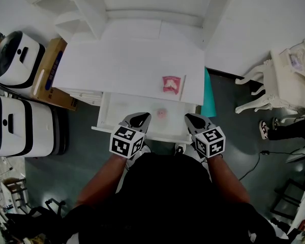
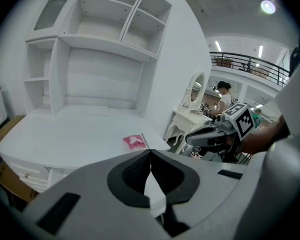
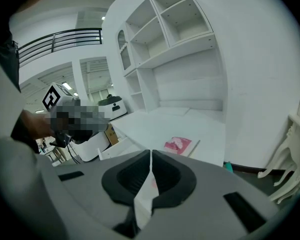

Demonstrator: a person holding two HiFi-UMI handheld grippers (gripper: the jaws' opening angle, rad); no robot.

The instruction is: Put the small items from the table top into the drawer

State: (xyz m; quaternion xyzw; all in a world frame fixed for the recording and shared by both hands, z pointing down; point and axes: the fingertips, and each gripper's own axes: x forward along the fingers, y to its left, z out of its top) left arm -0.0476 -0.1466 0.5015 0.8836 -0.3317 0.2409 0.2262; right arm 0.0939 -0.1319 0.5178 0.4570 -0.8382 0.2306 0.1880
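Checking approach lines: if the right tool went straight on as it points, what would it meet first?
Probably the pink packet on the desk top, lying slightly right of that line; depth is unclear.

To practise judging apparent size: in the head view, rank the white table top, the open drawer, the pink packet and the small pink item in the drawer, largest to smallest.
1. table top
2. drawer
3. pink packet
4. small pink item
No two look alike; the gaps are plain.
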